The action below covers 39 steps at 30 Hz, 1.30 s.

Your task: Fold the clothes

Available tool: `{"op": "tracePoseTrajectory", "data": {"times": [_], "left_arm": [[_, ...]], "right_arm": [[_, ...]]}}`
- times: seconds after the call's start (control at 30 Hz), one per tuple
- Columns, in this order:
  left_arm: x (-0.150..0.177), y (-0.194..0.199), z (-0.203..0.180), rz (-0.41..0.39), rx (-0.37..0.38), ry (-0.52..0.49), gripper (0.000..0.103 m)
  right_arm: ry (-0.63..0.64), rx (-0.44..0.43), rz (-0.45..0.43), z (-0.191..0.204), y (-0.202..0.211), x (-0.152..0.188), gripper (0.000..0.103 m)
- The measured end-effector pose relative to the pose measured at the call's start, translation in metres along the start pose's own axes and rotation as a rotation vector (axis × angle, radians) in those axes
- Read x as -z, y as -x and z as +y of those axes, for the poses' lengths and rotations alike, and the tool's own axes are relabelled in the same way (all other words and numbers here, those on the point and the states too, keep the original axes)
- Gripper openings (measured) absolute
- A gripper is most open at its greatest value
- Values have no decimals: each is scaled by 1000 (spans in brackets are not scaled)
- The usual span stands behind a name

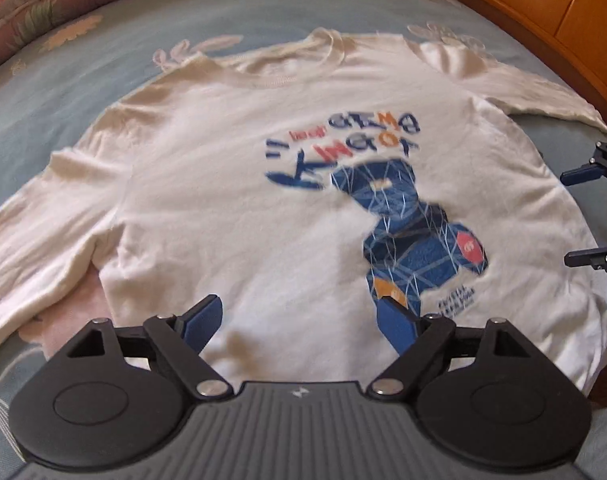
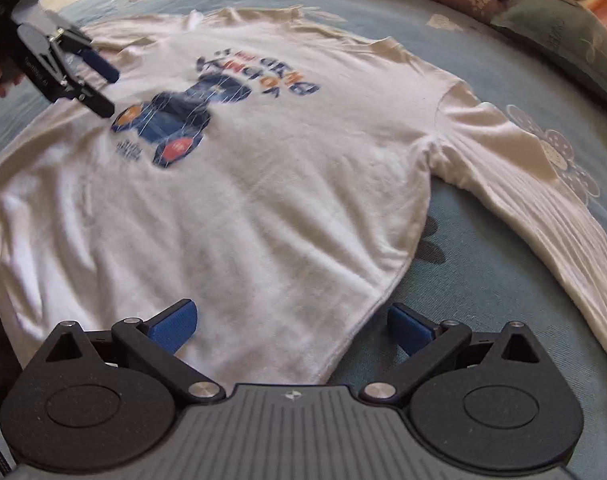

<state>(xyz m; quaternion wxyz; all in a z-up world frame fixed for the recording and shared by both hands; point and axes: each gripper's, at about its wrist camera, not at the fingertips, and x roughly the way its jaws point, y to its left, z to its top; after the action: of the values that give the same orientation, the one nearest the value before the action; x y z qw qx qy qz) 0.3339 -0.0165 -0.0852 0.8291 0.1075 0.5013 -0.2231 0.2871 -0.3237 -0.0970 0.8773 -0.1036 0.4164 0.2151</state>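
Both grippers, left (image 1: 299, 320) and right (image 2: 291, 324), are hovering with jaws apart over the shirt (image 1: 239, 184) hem, its collar-to-hem axis running straight ahead, right nearer the side seam.

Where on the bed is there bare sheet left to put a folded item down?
Bare blue sheet lies between the shirt body's side hem and its long sleeve. Another strip runs between the collar and the floral quilt. The middle is crowded: the spread shirt fills it, with both open claws, left and right, over it.
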Motion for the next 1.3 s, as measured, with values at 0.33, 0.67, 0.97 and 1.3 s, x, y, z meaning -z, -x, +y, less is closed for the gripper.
{"op": "tracePoseTrajectory", "data": {"times": [0.33, 0.67, 0.97, 1.3], "left_arm": [[-56, -29, 18, -151, -19, 110, 84], [-29, -29, 37, -27, -88, 108, 85], [-70, -36, 33, -124, -110, 178, 85], [-65, -58, 45, -104, -125, 369, 85]], "right_arm": [[-204, 130, -122, -35, -21, -57, 103], [-344, 199, 3, -86, -11, -13, 103], [-437, 155, -114, -98, -45, -80, 103], [-459, 271, -74, -133, -107, -105, 103]]}}
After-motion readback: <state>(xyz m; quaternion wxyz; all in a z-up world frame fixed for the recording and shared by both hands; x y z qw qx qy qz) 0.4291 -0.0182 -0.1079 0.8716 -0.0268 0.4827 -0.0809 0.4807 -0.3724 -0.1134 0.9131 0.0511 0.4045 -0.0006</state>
